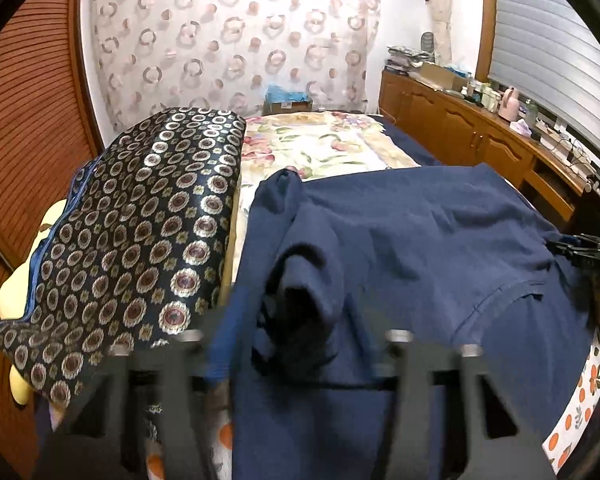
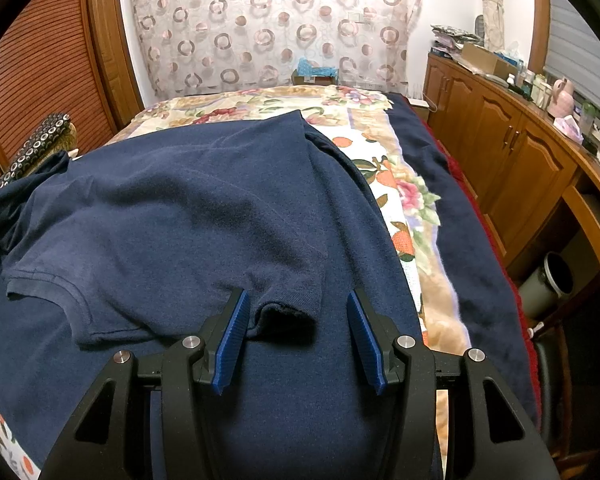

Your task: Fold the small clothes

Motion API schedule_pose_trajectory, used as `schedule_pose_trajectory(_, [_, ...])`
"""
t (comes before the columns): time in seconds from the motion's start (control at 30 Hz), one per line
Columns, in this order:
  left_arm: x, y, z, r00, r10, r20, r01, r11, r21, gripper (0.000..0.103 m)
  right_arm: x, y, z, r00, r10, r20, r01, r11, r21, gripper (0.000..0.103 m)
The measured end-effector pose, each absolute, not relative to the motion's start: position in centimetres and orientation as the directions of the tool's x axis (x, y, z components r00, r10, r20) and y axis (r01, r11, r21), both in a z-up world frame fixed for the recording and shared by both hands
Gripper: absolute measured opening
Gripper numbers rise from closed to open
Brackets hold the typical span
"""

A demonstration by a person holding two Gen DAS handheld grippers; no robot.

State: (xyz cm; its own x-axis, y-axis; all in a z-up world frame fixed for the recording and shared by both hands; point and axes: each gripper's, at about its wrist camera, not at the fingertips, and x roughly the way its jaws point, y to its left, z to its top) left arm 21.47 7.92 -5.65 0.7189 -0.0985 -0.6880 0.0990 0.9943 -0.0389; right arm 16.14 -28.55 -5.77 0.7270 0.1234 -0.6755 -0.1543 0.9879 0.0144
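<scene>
Navy polo shirt point(image 2: 188, 208) covers the bed point(image 2: 384, 168); your right gripper point(image 2: 300, 320) gapes empty, your blurred left gripper point(image 1: 300, 344) unreadable.

The shirt point(image 2: 188, 208) lies spread out on the bed point(image 2: 472, 216), on top of the blanket point(image 2: 384, 152). A sleeve point(image 2: 288, 304) sits between the open fingers of the right gripper point(image 2: 296, 340). In the left view, a bunched part of the shirt hangs in front of the left gripper point(image 1: 296, 344). A big cushion point(image 1: 140, 232) lies left of the shirt. The cabinet point(image 2: 512, 152) stands right of the bed. The curtain point(image 2: 276, 20) hangs behind the bed.
</scene>
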Motion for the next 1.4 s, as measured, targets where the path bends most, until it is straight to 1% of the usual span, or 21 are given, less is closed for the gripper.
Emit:
schedule_pose_trajectory(0.07, [21.7,7.7,-5.7,0.716,-0.096,-0.691,0.102,0.994,-0.032,0.006,16.1,-28.7,-5.8,0.728,0.13,-0.673,-0.155,0.988,0.024,0.053])
schedule_pose_trajectory(0.27, [20.6,7.5,-5.2,0.733,-0.112,-0.671,0.102,0.993,-0.053,0.005,16.3,-30.3,-5.7,0.724,0.212,-0.657,-0.154,0.977,0.146,0.053])
schedule_pose_trajectory(0.43, [19.8,7.8,-5.0,0.737,-0.126,-0.664,0.107,0.992,-0.069,0.005,17.0,-29.4,-5.5,0.712,0.229,-0.664,-0.177,0.973,0.146,0.053])
schedule_pose_trajectory(0.53, [19.6,8.2,-5.0,0.738,-0.133,-0.661,0.106,0.991,-0.081,0.005,17.8,-28.5,-5.7,0.692,0.187,-0.698,-0.17,0.981,0.094,0.053])
schedule_pose_trajectory(0.6, [19.1,8.3,-4.8,0.746,-0.146,-0.65,0.11,0.989,-0.096,0.005,18.4,-28.2,-6.1,0.68,0.161,-0.715,-0.166,0.984,0.064,0.045])
schedule_pose_trajectory(0.63, [18.7,8.5,-4.5,0.752,-0.161,-0.639,0.118,0.987,-0.109,0.004,18.4,-27.9,-6.1,0.685,0.151,-0.713,-0.171,0.984,0.044,0.025])
schedule_pose_trajectory(0.67, [18.2,8.6,-4.2,0.76,-0.172,-0.627,0.125,0.985,-0.118,0.004,18.4,-27.7,-6.2,0.683,0.152,-0.714,-0.182,0.983,0.035,0.011])
schedule_pose_trajectory(0.73, [17.3,8.8,-3.4,0.775,-0.187,-0.604,0.137,0.982,-0.127,0.004,18.0,-27.3,-5.9,0.693,0.165,-0.702,-0.208,0.978,0.024,0.006])
schedule_pose_trajectory(0.83, [15.7,9.1,-2.1,0.796,-0.209,-0.568,0.151,0.977,-0.148,0.004,16.3,-27.2,-4.4,0.744,0.189,-0.641,-0.238,0.971,0.01,0.005])
schedule_pose_trajectory(0.93, [13.9,9.8,-1.0,0.813,-0.229,-0.535,0.157,0.972,-0.177,0.004,14.0,-27.9,-2.2,0.792,0.22,-0.569,-0.247,0.968,0.03,0.005])
schedule_pose_trajectory(1.1, [11.3,11.0,-0.2,0.823,-0.244,-0.514,0.154,0.965,-0.212,0.004,9.4,-29.6,0.9,0.847,0.242,-0.474,-0.257,0.966,0.034,0.005])
schedule_pose_trajectory(1.2, [9.8,11.4,-0.3,0.819,-0.248,-0.518,0.149,0.963,-0.226,0.004,6.9,-30.5,1.6,0.851,0.265,-0.453,-0.276,0.96,0.043,0.005])
schedule_pose_trajectory(1.3, [7.8,11.5,-1.1,0.813,-0.253,-0.525,0.144,0.96,-0.24,0.004,4.3,-31.1,1.1,0.85,0.268,-0.454,-0.286,0.958,0.03,0.005])
schedule_pose_trajectory(1.4, [6.6,11.4,-2.3,0.801,-0.242,-0.547,0.13,0.963,-0.235,0.004,2.5,-32.1,0.3,0.842,0.28,-0.46,-0.288,0.956,0.055,0.005])
